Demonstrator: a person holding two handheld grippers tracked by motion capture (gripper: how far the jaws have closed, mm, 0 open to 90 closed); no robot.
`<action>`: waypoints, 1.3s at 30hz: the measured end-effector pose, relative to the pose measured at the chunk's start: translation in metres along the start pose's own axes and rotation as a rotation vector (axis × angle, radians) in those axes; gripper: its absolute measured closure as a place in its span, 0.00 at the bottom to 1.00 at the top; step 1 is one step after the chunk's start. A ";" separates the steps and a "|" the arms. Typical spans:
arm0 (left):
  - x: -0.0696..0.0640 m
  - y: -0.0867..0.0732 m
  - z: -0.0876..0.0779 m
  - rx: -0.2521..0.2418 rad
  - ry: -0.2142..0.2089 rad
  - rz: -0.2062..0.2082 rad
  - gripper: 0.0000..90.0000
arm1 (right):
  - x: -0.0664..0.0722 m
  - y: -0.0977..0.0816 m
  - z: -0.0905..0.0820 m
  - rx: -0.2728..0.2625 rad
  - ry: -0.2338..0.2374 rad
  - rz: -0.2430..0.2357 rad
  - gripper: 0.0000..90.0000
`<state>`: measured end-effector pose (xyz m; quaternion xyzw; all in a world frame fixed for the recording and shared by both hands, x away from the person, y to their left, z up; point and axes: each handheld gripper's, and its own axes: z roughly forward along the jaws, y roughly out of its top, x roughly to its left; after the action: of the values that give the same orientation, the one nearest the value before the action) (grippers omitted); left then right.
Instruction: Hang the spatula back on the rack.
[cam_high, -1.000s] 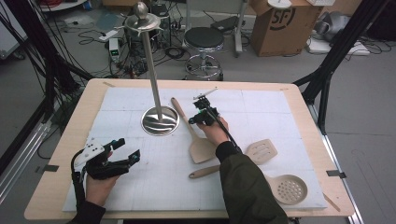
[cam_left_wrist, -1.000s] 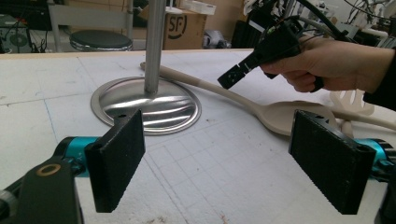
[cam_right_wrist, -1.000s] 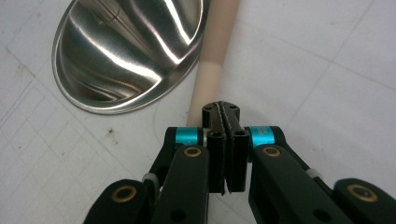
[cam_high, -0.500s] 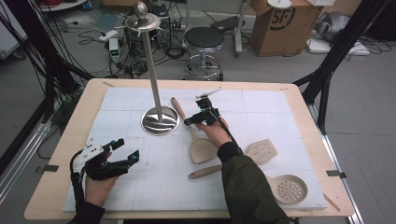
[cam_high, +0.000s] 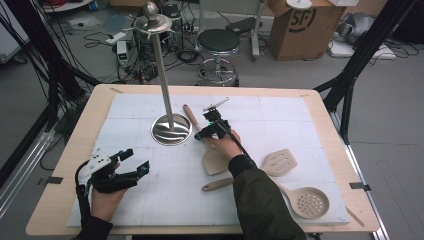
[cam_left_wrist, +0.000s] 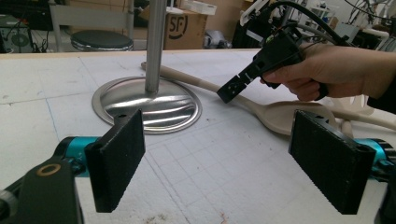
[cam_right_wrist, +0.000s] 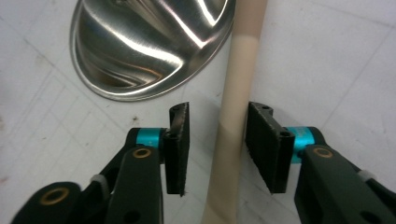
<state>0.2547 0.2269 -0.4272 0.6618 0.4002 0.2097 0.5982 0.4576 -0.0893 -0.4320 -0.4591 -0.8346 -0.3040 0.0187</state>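
Observation:
A beige wooden spatula (cam_high: 215, 160) lies on the white mat, its long handle (cam_right_wrist: 233, 93) running past the round steel base (cam_high: 171, 130) of a tall metal stand. My right gripper (cam_high: 201, 126) reaches down over that handle. Its jaws (cam_right_wrist: 217, 140) straddle the handle with a clear gap on the left side; they have just been closing a little and are open. My left gripper (cam_high: 132, 162) rests at the front left of the table, jaws (cam_left_wrist: 224, 154) wide apart with nothing between them. From the left gripper view, the right gripper (cam_left_wrist: 231, 91) hovers over the handle.
A slotted spatula (cam_high: 277, 162) and a perforated skimmer spoon (cam_high: 310, 202) lie at the front right, their handles pointing left. The stand's pole (cam_high: 160, 65) rises high beside the right gripper. A stool (cam_high: 219, 42) and a cardboard box (cam_high: 300, 25) stand beyond the table.
The right gripper's jaws, shut a second ago, now stand apart on either side of the spatula handle. The right hand has barely shifted. The left gripper has stayed put.

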 end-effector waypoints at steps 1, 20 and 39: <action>0.000 0.000 0.000 -0.002 -0.002 -0.003 0.21 | 0.003 0.000 0.001 -0.002 -0.019 -0.015 0.68; -0.002 0.000 0.003 0.005 -0.006 -0.001 0.21 | 0.017 0.000 0.005 0.010 -0.172 -0.062 0.83; 0.000 -0.001 0.001 0.004 0.002 -0.005 0.21 | 0.002 -0.009 -0.018 -0.123 -0.027 -0.012 0.87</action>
<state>0.2551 0.2258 -0.4284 0.6617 0.4029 0.2082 0.5970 0.4449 -0.1006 -0.4206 -0.4585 -0.8171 -0.3487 -0.0225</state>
